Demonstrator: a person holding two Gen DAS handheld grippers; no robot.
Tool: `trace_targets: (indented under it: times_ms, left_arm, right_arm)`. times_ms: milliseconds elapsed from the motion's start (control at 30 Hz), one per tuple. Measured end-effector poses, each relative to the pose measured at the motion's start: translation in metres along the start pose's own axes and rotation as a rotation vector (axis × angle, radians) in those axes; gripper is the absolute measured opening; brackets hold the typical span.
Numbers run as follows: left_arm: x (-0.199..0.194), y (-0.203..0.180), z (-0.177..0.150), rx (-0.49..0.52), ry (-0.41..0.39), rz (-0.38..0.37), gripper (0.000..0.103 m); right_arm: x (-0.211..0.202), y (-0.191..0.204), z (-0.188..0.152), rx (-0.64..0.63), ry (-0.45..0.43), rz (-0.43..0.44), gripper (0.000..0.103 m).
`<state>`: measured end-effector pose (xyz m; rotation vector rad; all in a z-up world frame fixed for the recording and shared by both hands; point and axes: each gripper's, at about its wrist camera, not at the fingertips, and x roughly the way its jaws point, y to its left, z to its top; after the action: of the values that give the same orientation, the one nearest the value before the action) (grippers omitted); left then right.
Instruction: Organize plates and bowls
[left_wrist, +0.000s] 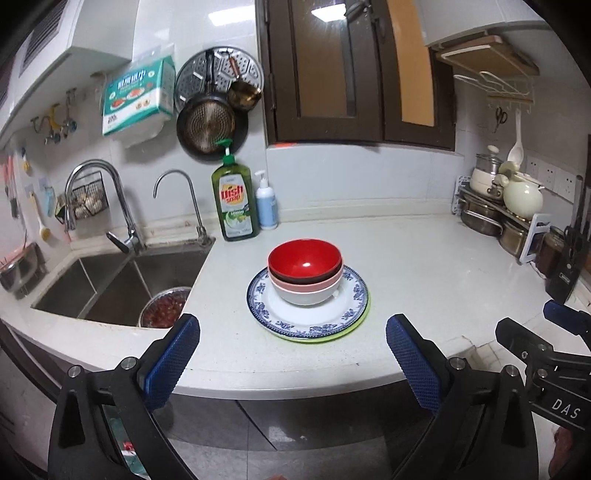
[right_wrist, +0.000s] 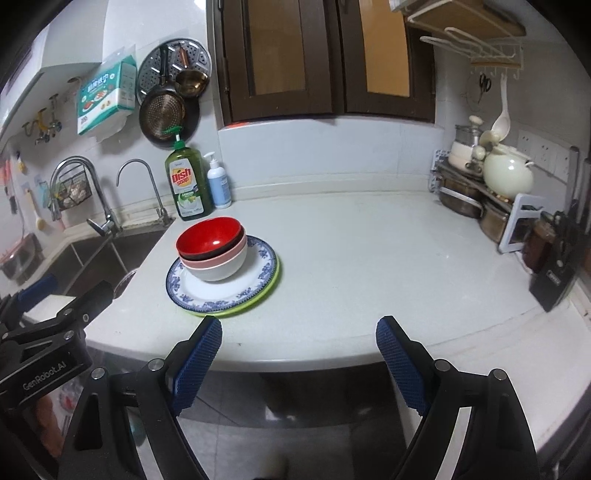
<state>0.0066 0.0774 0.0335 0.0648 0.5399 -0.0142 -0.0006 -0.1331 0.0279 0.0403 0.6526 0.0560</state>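
Note:
A stack of nested bowls stands on the white counter, with a red bowl (left_wrist: 304, 258) (right_wrist: 208, 236) on top of a pink one and a white bowl (left_wrist: 306, 295) at the bottom. The stack rests on a blue-patterned plate (left_wrist: 325, 314) (right_wrist: 221, 291), which lies on a green plate (left_wrist: 360, 321) (right_wrist: 264, 297). My left gripper (left_wrist: 292, 319) is open and empty, back at the counter's front edge, short of the plates. My right gripper (right_wrist: 299, 319) is open and empty too, to the right of the stack. Each gripper shows at the edge of the other's view.
A steel sink (left_wrist: 110, 280) lies left of the stack, holding a metal bowl of red food (left_wrist: 162, 306). A dish soap bottle (left_wrist: 236, 199) and a pump bottle (left_wrist: 266, 203) stand behind. Pots on a rack (left_wrist: 498, 210) and a knife block (left_wrist: 565, 266) line the right side.

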Motion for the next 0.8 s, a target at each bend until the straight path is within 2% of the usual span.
trace_targets:
  times_ms: [267,367,800]
  left_arm:
    - [-0.012,-0.007,-0.001,0.033,-0.017,-0.013,0.103]
    - [-0.015,-0.007,-0.001,0.038,-0.033,0.010,0.103]
    - [-0.027,0.000,-0.002,0.032,-0.051,0.000,0.103]
  right_arm:
    - [-0.025,-0.008,-0.009,0.013,-0.038,-0.016,0.086]
    - [-0.028,-0.008,-0.009,0.013,-0.043,-0.022,0.086]
    - [-0.044,-0.004,-0.017,0.012,-0.060,-0.033,0.086]
